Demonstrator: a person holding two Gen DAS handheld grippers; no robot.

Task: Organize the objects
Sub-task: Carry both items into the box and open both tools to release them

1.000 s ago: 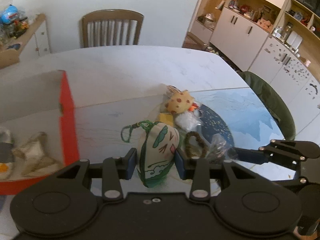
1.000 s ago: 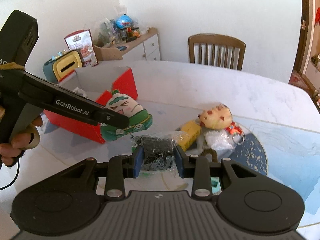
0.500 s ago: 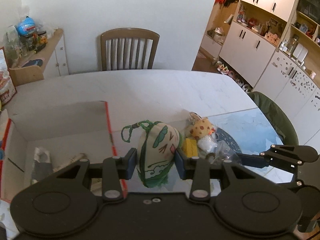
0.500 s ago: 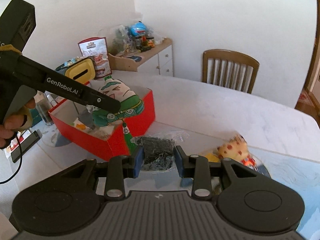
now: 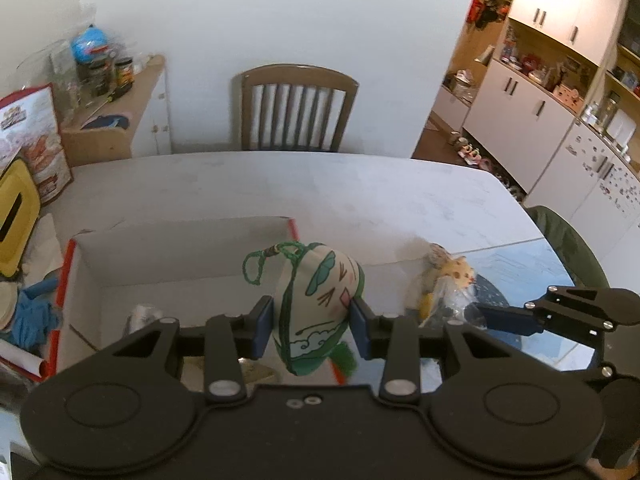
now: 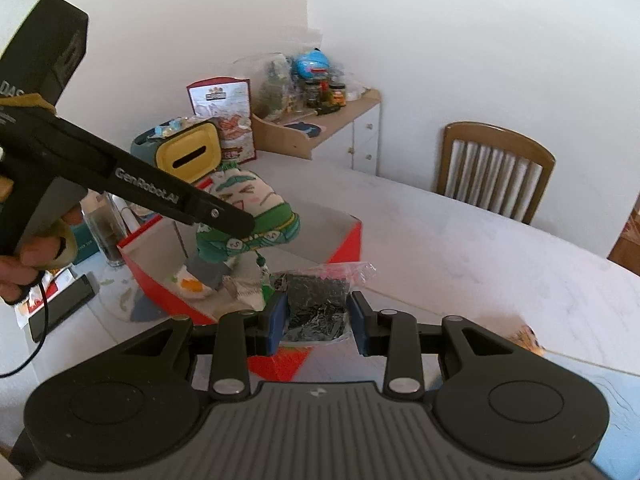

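My left gripper (image 5: 312,326) is shut on a cream and green plush pouch (image 5: 320,300) with a drawn face and a green loop, held in the air over the red cardboard box (image 5: 180,252). In the right wrist view the same pouch (image 6: 248,216) hangs above the box (image 6: 344,244), with a person's hand on the left gripper's handle. My right gripper (image 6: 316,322) is shut on a clear plastic bag of black pieces (image 6: 318,304) near the box's front corner. A yellow spotted plush toy (image 5: 456,272) lies on the table to the right.
The box holds a few small items (image 6: 192,286). A yellow and teal container (image 6: 188,152), a drinking glass (image 6: 106,232) and a black device (image 6: 60,308) stand left of the box. A wooden chair (image 5: 296,108) is at the far table edge. A dark round mat (image 5: 490,300) lies at the right.
Both grippers have moved left from the pile on the mat toward the red box, each carrying its object. The pouch now hangs over the box's inside.
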